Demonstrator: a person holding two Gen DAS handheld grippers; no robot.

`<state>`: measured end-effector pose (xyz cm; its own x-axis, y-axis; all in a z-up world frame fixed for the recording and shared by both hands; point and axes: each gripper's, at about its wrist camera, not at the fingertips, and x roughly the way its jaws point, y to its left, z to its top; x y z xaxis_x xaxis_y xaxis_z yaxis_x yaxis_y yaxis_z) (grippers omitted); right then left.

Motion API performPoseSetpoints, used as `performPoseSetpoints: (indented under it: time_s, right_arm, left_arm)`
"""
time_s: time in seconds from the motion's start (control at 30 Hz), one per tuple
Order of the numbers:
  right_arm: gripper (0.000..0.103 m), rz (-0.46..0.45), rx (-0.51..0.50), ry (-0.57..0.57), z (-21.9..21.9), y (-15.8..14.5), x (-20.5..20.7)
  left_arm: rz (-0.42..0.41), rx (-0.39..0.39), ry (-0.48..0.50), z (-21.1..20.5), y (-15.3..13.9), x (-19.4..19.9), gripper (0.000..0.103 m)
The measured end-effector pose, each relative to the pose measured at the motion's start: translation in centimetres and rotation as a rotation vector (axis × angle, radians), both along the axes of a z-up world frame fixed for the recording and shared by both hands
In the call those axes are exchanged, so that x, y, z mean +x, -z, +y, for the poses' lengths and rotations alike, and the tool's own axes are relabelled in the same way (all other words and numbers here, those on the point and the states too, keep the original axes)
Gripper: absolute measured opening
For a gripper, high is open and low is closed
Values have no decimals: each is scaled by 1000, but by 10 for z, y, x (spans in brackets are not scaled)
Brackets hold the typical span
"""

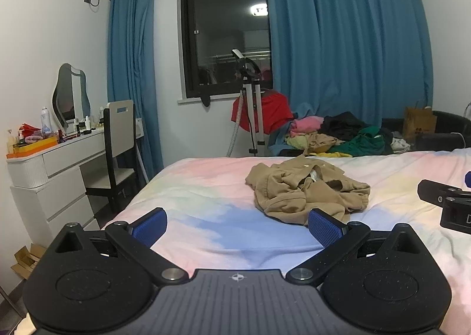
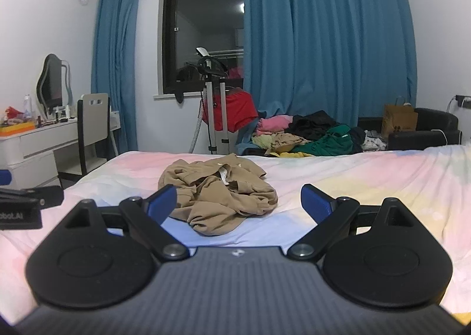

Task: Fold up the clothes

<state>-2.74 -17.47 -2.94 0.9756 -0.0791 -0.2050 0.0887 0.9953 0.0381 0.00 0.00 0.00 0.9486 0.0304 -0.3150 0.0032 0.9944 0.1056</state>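
A crumpled tan garment (image 1: 306,191) lies in a heap on the pastel bedsheet (image 1: 206,188); it also shows in the right wrist view (image 2: 217,196). My left gripper (image 1: 237,224) is open and empty, just short of the garment and to its left. My right gripper (image 2: 238,202) is open and empty, just short of the garment's near edge. The right gripper's body shows at the right edge of the left wrist view (image 1: 447,202), and the left gripper's body at the left edge of the right wrist view (image 2: 26,205).
A pile of mixed clothes (image 1: 338,135) lies beyond the bed's far edge by the blue curtains (image 1: 347,41). A garment steamer stand (image 1: 251,99) with a red cloth stands by the window. A white dresser (image 1: 53,170) and chair (image 1: 117,141) are at left. A black armchair (image 2: 424,129) is at right.
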Motion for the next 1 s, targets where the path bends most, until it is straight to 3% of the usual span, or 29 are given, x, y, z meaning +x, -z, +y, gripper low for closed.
performPoseSetpoints:
  time_s: [0.57,1.0]
  right_arm:
    - [93,10,33,15,0,2,4]
    - [93,18,65,13,-6,2,1]
  left_arm:
    - [-59,-3,25,10,-14,-18,103]
    - [-71,14,7,5,-6,-9,103]
